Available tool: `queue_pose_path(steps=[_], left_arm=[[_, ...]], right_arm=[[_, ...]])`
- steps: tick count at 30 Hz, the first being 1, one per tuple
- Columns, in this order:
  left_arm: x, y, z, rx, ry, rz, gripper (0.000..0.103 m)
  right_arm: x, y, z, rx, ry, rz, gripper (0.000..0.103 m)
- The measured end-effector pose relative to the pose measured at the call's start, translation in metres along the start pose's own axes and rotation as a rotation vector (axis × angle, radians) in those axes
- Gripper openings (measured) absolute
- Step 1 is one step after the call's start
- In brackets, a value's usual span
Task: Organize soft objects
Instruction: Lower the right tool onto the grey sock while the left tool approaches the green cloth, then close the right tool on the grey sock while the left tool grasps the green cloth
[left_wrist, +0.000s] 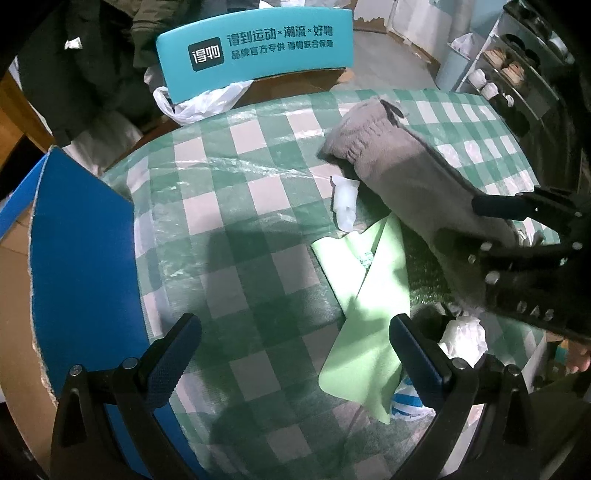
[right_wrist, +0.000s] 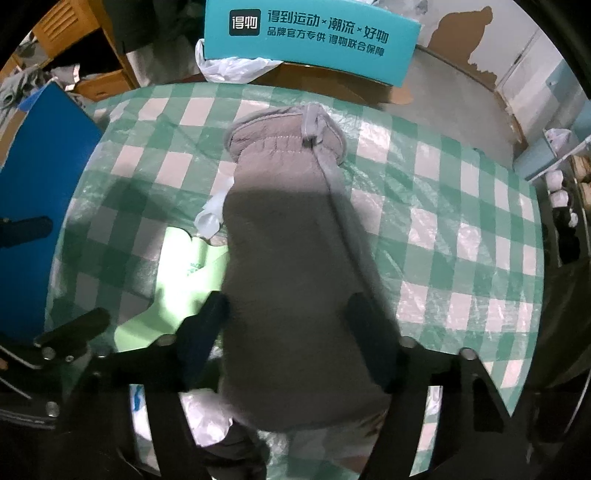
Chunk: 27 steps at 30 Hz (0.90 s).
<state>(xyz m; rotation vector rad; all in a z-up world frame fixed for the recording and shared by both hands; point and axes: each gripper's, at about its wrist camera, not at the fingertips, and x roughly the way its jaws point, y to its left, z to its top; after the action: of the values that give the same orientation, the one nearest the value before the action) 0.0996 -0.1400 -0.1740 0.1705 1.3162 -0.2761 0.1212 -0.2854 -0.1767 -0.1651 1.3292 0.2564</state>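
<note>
A grey fleece mitten (right_wrist: 291, 229) lies lengthwise on the green-and-white checked tablecloth (right_wrist: 454, 229), cuff toward the far edge. My right gripper (right_wrist: 288, 314) is closed around its near end, one finger on each side of the fabric. In the left wrist view the mitten (left_wrist: 402, 173) stretches from the table's middle to the right gripper (left_wrist: 502, 229) at the right edge. A light green cloth (left_wrist: 373, 295) lies flat beside it, with a small white plastic piece (left_wrist: 345, 203) at its far end. My left gripper (left_wrist: 295, 350) is open and empty above the cloth's near left side.
A blue box flap (left_wrist: 85, 266) rises at the table's left. A teal printed box (left_wrist: 255, 48) with a white plastic bag (left_wrist: 199, 103) stands beyond the far edge. Crumpled white plastic (left_wrist: 465, 336) lies near the front right. A shoe rack (left_wrist: 509, 70) stands at the far right.
</note>
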Motion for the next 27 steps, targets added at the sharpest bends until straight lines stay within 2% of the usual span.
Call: queue_pose_path(steps=[2, 8, 12, 20, 25, 27], left_arm=[[0.002, -0.003, 0.001, 0.005, 0.004, -0.002, 0.102], [0.009, -0.016, 0.005, 0.016, 0.025, -0.018, 0.102], [0.017, -0.027, 0.008, 0.025, 0.048, -0.023, 0.102], [0.036, -0.049, 0.013, 0.044, 0.088, -0.023, 0.102], [0.047, -0.053, 0.009, 0.064, 0.113, -0.005, 0.102], [0.05, -0.052, 0.007, 0.066, 0.126, -0.004, 0.085]], right_arm=[[-0.006, -0.005, 0.0, 0.019, -0.012, 0.021, 0.053], [-0.022, -0.02, 0.002, 0.075, -0.046, 0.049, 0.051], [-0.029, -0.033, -0.001, 0.112, -0.062, 0.06, 0.041], [-0.027, -0.043, -0.01, 0.138, -0.055, 0.082, 0.042], [-0.025, -0.051, -0.013, 0.169, -0.05, 0.096, 0.048], [-0.025, -0.051, -0.013, 0.168, -0.052, 0.099, 0.049]])
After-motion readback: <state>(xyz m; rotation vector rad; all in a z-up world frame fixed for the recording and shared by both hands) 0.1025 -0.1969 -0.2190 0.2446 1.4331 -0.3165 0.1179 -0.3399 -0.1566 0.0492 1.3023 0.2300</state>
